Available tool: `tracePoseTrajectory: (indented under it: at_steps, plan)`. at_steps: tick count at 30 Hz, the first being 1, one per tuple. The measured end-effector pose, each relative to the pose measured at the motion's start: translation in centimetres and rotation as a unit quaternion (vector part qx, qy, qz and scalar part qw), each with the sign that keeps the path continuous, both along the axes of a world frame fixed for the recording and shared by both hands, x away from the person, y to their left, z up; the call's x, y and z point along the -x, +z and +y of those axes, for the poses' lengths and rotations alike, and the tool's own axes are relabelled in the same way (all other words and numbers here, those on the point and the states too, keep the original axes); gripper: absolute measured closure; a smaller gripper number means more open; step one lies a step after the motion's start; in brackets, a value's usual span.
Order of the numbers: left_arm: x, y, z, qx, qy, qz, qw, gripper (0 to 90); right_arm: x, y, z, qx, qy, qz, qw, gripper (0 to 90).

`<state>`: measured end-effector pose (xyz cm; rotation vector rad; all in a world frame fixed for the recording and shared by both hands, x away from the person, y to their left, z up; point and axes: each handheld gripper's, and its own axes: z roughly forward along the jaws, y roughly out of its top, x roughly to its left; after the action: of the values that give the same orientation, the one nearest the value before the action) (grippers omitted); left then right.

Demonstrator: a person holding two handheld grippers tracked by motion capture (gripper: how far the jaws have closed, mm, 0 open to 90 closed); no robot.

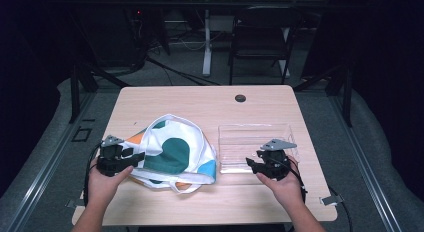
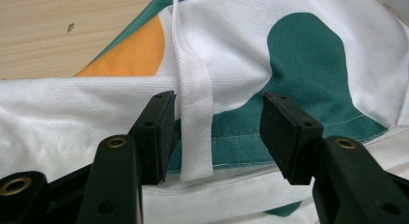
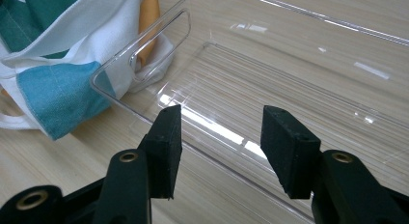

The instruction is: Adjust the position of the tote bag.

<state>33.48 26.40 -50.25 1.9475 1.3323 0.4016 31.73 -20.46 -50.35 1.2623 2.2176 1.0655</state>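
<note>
A white cloth tote bag (image 1: 170, 152) with green, orange and blue patches lies flat on the left half of the wooden table (image 1: 200, 102). My left gripper (image 1: 136, 155) is at the bag's left edge. In the left gripper view its jaws (image 2: 217, 122) are open, and a white strap (image 2: 195, 132) hangs between them, close to the left pad (image 2: 164, 132). To the right of the bag lies a clear plastic tray (image 1: 255, 139). My right gripper (image 1: 252, 163) is open at the tray's near wall (image 3: 212, 151), which runs across the gap between its jaws (image 3: 219, 137).
The tray's handle cut-out (image 3: 159, 40) touches the bag's blue corner (image 3: 58, 93). A round cable hole (image 1: 240, 98) sits near the table's far edge. A dark chair (image 1: 260, 37) and a desk leg (image 1: 206, 42) stand beyond the table.
</note>
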Motion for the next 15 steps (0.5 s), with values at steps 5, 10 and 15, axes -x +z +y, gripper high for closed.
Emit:
tracePoseTrajectory:
  at_steps: [5,10,15]
  plan:
    - [-0.1,0.0,-0.1,0.006,-0.002,-0.001,1.0,47.2,0.1,0.0,0.0,0.009,0.001,-0.001,1.0,49.5]
    - [0.2,0.0,-0.2,-0.002,-0.006,-0.002,1.0,47.2,0.3,0.1,0.3,0.009,0.005,-0.006,0.9999,49.5]
    - [0.4,0.1,0.2,0.002,-0.002,-0.002,1.0,47.2,0.1,0.2,1.1,0.022,0.015,-0.008,0.9996,50.2]
